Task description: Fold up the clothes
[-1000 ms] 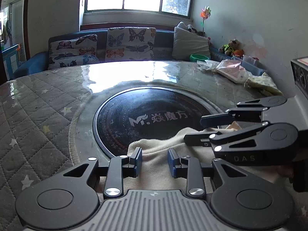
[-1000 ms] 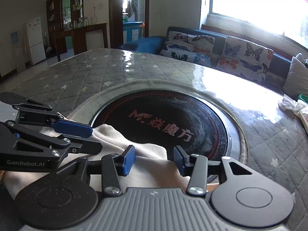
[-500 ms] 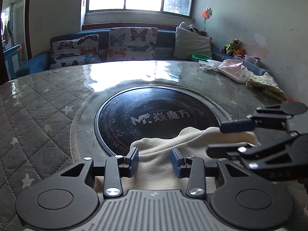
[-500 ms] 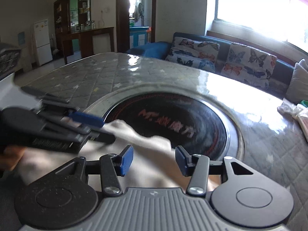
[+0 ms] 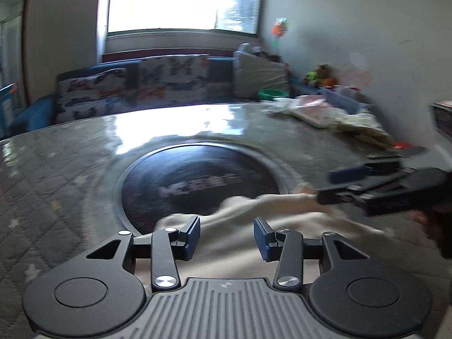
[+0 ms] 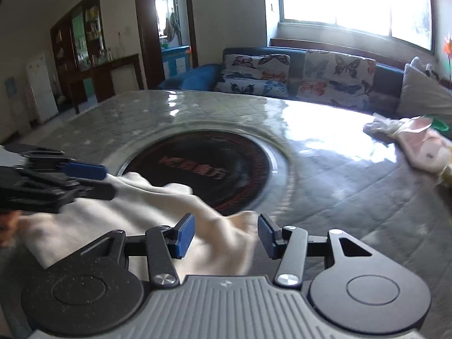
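Observation:
A cream garment (image 5: 282, 220) lies crumpled on the near side of the table, partly over the black round disc (image 5: 197, 169). My left gripper (image 5: 226, 234) hovers over its left part; its jaws are opening and the cloth lies below them, not pinched. My right gripper (image 6: 226, 234) stands open over the garment's (image 6: 113, 212) right corner, its pads clear of the cloth. Each gripper shows in the other's view: the right gripper (image 5: 325, 188) at the right edge, the left gripper (image 6: 108, 180) at the left edge. Both views are blurred by motion.
The quilted, plastic-covered table (image 5: 70, 169) extends left and far. A pile of clothes and bags (image 5: 316, 110) sits at its far right (image 6: 418, 144). A sofa with butterfly cushions (image 6: 282, 73) stands behind. A grey box (image 5: 443, 118) is at the right edge.
The two grippers have drawn apart sideways, each sliding toward the edge of the other's view. Both sets of jaws stand wider, and the garment lies more spread between them.

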The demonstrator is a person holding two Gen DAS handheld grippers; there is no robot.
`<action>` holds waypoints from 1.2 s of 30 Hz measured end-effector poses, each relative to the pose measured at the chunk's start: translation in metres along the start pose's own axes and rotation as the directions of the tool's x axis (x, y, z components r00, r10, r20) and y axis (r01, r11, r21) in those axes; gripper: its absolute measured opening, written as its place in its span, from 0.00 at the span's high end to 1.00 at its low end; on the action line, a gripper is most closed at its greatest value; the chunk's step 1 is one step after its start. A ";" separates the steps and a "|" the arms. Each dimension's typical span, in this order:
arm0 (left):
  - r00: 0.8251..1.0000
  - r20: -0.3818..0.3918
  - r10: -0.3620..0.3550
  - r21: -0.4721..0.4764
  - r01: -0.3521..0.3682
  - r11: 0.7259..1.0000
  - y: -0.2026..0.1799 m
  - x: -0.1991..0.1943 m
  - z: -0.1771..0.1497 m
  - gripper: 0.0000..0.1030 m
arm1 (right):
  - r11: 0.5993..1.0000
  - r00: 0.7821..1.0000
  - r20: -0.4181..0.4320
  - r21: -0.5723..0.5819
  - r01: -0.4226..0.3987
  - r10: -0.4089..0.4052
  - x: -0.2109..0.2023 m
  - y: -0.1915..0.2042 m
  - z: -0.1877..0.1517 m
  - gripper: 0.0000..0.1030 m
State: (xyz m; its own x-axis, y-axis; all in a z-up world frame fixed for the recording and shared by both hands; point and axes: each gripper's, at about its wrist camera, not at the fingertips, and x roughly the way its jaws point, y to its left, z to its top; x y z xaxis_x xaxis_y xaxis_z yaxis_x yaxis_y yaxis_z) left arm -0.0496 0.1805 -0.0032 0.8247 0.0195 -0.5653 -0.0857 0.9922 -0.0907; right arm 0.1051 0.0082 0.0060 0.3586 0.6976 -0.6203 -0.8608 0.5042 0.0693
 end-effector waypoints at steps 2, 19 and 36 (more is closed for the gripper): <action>0.996 0.001 -0.084 0.035 0.084 0.996 -0.020 -0.001 0.000 0.56 | 1.000 1.000 -0.011 -0.011 0.003 -0.003 0.000 -0.006 0.002 0.52; 0.926 -0.106 -0.363 0.233 0.378 0.896 -0.102 0.024 -0.019 0.50 | 0.989 0.996 -0.089 -0.145 0.017 -0.030 0.028 -0.018 0.003 0.51; 0.935 -0.064 -0.349 0.106 0.354 0.929 -0.065 0.012 0.005 0.50 | 0.978 0.988 -0.068 -0.150 -0.147 0.138 -0.054 -0.031 -0.044 0.56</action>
State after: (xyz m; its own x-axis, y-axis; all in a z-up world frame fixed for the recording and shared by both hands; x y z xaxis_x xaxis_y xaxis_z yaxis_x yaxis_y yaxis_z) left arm -0.0312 0.1166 0.0005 0.7653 -0.3354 -0.5494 0.2710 0.9421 -0.1976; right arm 0.0963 -0.0674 0.0031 0.2111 0.7243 -0.6564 -0.9486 0.3139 0.0413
